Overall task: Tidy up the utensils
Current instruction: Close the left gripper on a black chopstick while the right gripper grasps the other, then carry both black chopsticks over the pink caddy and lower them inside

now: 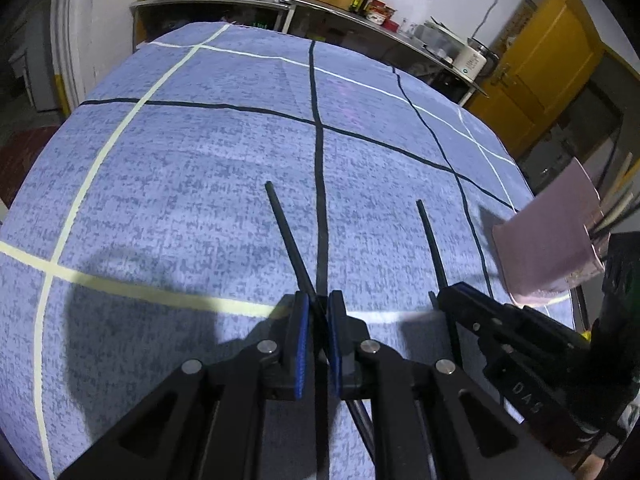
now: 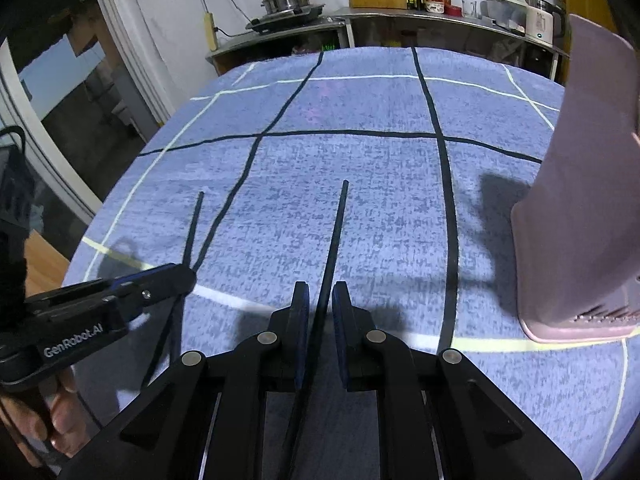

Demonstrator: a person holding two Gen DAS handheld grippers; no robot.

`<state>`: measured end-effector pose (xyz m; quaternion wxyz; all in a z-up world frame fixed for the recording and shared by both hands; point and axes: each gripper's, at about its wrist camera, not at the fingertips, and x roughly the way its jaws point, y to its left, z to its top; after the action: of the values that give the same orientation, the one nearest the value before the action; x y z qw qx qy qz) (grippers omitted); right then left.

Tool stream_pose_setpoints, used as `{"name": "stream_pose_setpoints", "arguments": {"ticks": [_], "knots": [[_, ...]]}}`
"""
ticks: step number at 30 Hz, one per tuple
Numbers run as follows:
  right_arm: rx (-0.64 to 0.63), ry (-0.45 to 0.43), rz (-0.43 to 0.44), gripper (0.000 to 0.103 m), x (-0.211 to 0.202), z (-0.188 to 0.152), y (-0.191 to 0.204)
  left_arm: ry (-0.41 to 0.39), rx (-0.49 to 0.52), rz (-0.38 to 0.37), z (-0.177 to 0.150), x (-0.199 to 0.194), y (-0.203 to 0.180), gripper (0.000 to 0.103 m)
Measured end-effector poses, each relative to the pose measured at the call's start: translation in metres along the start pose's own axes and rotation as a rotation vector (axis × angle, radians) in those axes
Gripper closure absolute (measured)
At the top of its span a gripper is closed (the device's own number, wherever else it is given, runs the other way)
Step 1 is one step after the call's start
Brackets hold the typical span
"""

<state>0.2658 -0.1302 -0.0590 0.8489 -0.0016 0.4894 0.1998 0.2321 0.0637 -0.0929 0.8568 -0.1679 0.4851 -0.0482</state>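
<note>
Left tool: my left tool (image 1: 318, 312) is clamping one black chopstick (image 1: 286, 232) between its blue pads; the stick is pointing forward and down over the counter (image 1: 180, 160).
Right tool: my right tool (image 2: 320, 300) is gripping a second chopstick (image 2: 334, 240), its jaws nearly together on the thin shaft. It is hanging just beside the left tool.
Holder: the pink holder (image 2: 580, 200) is standing on the counter to my right, close to the right tool. In the left view a few sticks are already poking out of its top.
Step, as I judge it: I am carrying both sticks toward the holder to drop them in.
Risk, slip: each stick is thin and smooth, and I am holding it near one end only, so it may be pivoting in the pads and sagging off line.
Risk, collision: the tools are working side by side, so the sticks could be crossing or knocking each other as I am swinging right.
Risk, tipping: the holder is tall and looks light; a tip catching its wall or rim could be pushing it over.
Risk, jam: the sticks already inside could be blocking the opening.
Unknown: I cannot tell how much room is left inside.
</note>
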Motion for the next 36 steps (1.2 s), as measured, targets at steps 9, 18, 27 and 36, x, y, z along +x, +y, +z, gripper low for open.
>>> {"name": "stream_pose_setpoints", "arguments": {"ticks": [9,18,27,36], "knots": [[-0.035,0.022,-0.042,0.095,0.009,0.01,0.009,0.015,-0.002,0.044,0.008,0.007,-0.005,0.092],[-0.026,0.031,-0.009,0.097,0.003,0.012,0.007,0.021,0.009,0.012,0.011,0.004,-0.005,0.095],[-0.043,-0.059,0.031,0.097,-0.045,0.011,0.017,-0.052,0.056,-0.027,0.009,-0.038,-0.02,0.097],[-0.045,-0.174,0.057,0.097,-0.106,0.012,0.025,-0.15,0.112,-0.074,0.009,-0.094,-0.037,0.097]]}}
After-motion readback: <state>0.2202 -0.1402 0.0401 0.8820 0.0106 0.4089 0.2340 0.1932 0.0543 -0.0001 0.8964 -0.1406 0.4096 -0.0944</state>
